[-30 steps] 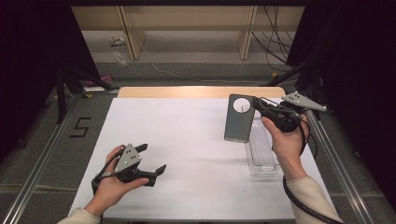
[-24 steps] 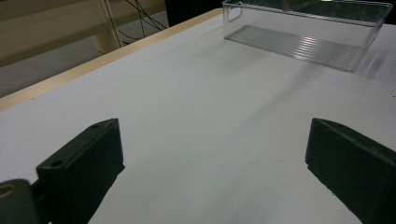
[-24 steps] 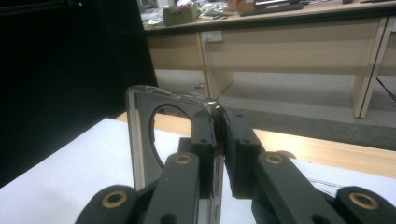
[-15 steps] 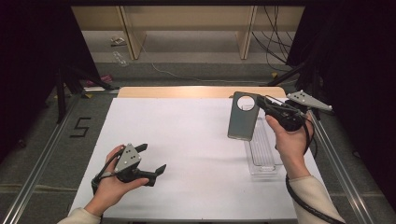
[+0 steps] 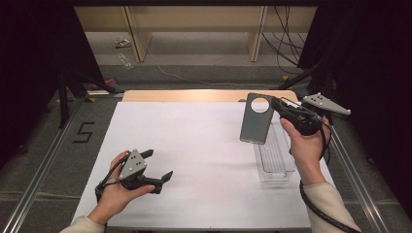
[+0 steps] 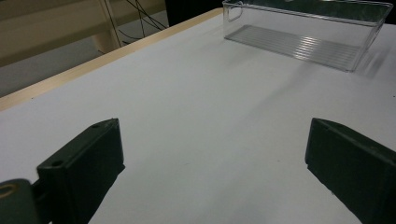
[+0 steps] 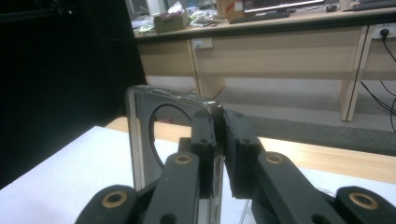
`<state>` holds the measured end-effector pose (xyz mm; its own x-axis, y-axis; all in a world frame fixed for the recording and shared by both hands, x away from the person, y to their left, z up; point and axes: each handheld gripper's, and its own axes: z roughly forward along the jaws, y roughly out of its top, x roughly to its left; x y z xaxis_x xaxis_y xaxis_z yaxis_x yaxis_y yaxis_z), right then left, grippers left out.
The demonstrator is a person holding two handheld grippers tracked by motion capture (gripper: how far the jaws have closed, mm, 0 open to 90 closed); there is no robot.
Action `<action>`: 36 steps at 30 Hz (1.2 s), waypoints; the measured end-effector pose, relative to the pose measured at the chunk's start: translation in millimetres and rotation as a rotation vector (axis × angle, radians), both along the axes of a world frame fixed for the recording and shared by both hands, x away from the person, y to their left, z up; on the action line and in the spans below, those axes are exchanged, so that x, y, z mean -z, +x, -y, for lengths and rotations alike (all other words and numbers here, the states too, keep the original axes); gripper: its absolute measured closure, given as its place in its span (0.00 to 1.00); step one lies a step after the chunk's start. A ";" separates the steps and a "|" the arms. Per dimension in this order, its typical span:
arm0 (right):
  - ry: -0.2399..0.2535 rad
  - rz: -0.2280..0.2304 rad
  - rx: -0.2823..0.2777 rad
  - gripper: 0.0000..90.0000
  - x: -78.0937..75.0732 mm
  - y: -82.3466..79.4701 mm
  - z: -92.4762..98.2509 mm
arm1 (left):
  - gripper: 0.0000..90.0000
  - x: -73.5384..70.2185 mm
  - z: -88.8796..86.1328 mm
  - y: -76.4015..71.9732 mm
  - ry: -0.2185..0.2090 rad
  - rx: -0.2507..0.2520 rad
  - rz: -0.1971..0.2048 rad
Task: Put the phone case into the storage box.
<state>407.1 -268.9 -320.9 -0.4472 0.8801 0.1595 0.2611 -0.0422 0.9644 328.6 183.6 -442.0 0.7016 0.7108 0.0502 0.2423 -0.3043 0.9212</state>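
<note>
The right tool [image 5: 278, 104], clamped on a grey phone case [image 5: 256, 119], has lifted it slightly farther above the clear tray [image 5: 274, 158]; placement likely follows. The left tool [image 5: 158, 165] rests open, empty.

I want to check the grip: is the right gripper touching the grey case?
Touching. In the right gripper view, the right gripper has its jaws closed on the edge of the grey case.

White-topped table [image 5: 204, 160] with wooden far edge; grey floor [image 5: 194, 58] beyond, cables [image 5: 286, 34] trailing; pale wooden desks [image 7: 289, 56] behind; dark curtains [image 5: 34, 73] either side.
</note>
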 end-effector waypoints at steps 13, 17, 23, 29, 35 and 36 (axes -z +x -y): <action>0.001 0.008 0.024 0.93 -1.9 0.1 6.6 | 0.05 0.1 0.0 0.1 -0.003 -0.001 0.001; 0.001 0.011 0.030 0.93 -2.2 0.2 8.6 | 0.05 0.1 0.1 0.2 -0.003 -0.002 0.000; 0.003 0.010 0.036 0.93 -2.1 0.5 10.5 | 0.05 0.2 0.2 0.1 -0.004 -0.001 -0.001; 0.004 0.011 0.041 0.93 -1.5 0.9 11.9 | 0.05 0.3 0.3 0.1 -0.004 -0.001 -0.002; 0.003 0.011 0.044 0.93 -1.0 1.4 12.8 | 0.05 0.3 0.3 0.1 -0.004 -0.002 -0.002; 0.003 0.011 0.045 0.93 -1.2 1.4 13.5 | 0.05 0.3 0.3 0.2 -0.004 -0.002 -0.001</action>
